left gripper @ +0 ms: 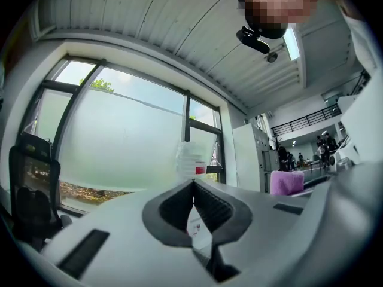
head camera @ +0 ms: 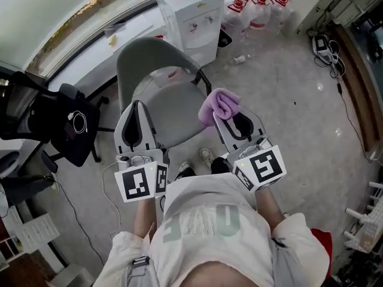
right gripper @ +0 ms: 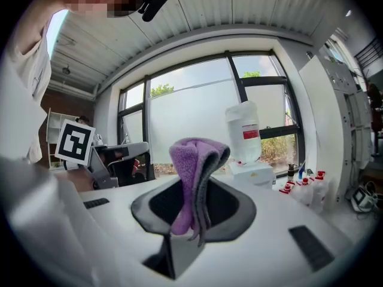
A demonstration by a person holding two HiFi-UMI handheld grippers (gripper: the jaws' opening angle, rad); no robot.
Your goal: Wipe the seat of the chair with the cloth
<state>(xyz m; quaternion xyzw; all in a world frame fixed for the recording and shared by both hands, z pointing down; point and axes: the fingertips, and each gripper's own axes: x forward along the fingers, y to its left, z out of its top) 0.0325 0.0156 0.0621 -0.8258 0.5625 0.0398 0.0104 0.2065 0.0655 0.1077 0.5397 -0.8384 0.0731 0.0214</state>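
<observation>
The chair (head camera: pixel 157 64) faces the person, its seat (head camera: pixel 173 109) bare. The purple cloth (head camera: pixel 219 105) hangs bunched above the seat's right edge, pinched in the right gripper (head camera: pixel 234 116). To wipe well, it probably needs lowering until it presses flat, then sweeping in overlapping strokes. The left gripper (head camera: pixel 136 104) is closed on nothing. Only the right gripper view shows the fold between the jaws; only the head view shows the seat.

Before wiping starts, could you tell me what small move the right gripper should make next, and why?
Probably lower the right gripper until the folded purple cloth touches the grey plastic chair seat: its jaws already clamp it, seemingly above the seat.
</observation>
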